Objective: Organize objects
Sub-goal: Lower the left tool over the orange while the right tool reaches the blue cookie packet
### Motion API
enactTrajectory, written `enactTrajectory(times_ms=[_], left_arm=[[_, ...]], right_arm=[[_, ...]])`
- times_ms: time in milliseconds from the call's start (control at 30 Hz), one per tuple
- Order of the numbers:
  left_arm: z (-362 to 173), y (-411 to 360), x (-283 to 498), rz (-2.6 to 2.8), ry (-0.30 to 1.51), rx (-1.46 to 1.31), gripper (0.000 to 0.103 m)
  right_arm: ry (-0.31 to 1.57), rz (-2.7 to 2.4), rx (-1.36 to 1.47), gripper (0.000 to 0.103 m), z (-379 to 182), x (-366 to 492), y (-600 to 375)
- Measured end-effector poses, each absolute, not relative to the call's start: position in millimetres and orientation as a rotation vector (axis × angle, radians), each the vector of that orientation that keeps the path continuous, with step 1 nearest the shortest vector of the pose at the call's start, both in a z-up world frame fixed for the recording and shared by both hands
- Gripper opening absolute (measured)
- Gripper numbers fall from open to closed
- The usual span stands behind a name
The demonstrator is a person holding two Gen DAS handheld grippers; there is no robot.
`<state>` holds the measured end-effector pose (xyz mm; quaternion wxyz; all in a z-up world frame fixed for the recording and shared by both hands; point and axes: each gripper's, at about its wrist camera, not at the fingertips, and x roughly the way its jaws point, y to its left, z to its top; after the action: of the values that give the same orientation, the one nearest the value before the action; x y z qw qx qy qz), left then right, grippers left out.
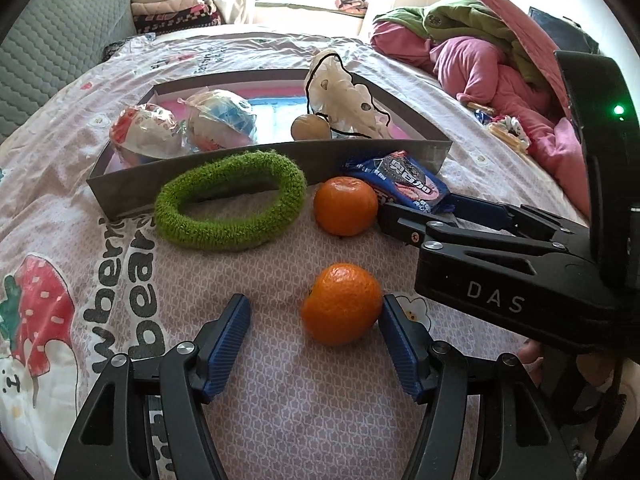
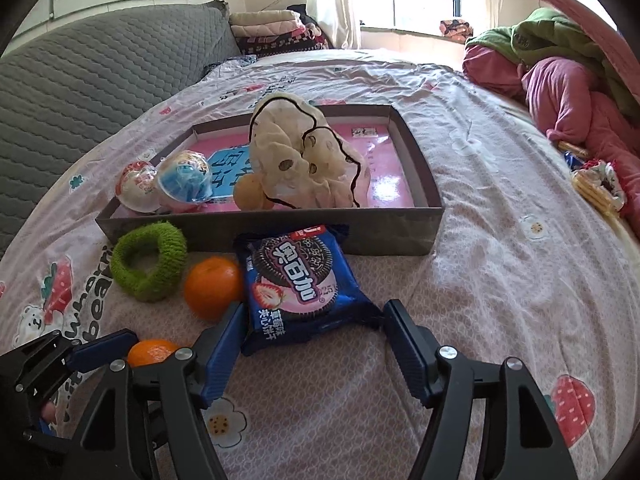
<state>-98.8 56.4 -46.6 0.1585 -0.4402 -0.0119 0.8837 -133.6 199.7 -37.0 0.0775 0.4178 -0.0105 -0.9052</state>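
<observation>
Our left gripper [image 1: 314,340] stands apart around the near orange [image 1: 341,303], its right pad touching the fruit. Our right gripper [image 2: 314,334] gapes at the cookie packet [image 2: 301,285] (long axis running away from us, toward the box [image 2: 434,216]). Beyond lie the far orange [image 2: 213,287] and green ring [image 2: 149,260].

We note a shallow grey box [image 2: 360,232] on the bed, holding two wrapped balls [image 2: 182,178], a small tan ball [image 2: 248,196] and a crumpled cream cloth [image 2: 304,152]. Before its near wall lie a green fuzzy ring [image 1: 228,200], a blue cookie packet [image 2: 296,284] lying flat, and two oranges, one [image 1: 346,205] beside the packet, the other [image 1: 340,304] nearer, apart.
</observation>
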Motion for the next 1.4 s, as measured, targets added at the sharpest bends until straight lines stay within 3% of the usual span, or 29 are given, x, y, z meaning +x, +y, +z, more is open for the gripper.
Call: enactTrajectory(times_ms=[633, 933, 1100, 1400], left_arm=[[-48.5, 61.9, -106.4, 2.532, 0.024, -1.259, 0.068], [-50.9, 70.1, -100.6, 2.575, 0.110, -1.225, 0.068], [-49.5, 71.1, -98.1, 2.583, 0.127, -1.214, 0.067], [-44.6, 66.6, -95.7, 2.578, 0.071, -1.214, 0.047]], right_arm=[[-0.005, -2.705, 1.254, 0.069, -40.3, -150.5, 197.4], [0.018, -2.701, 1.240, 0.058, -40.3, -146.8, 194.5], [0.005, -2.695, 1.240, 0.057, -39.2, -143.0, 196.6], [-0.038, -2.679, 1.246, 0.056, -36.4, -134.4, 202.2]])
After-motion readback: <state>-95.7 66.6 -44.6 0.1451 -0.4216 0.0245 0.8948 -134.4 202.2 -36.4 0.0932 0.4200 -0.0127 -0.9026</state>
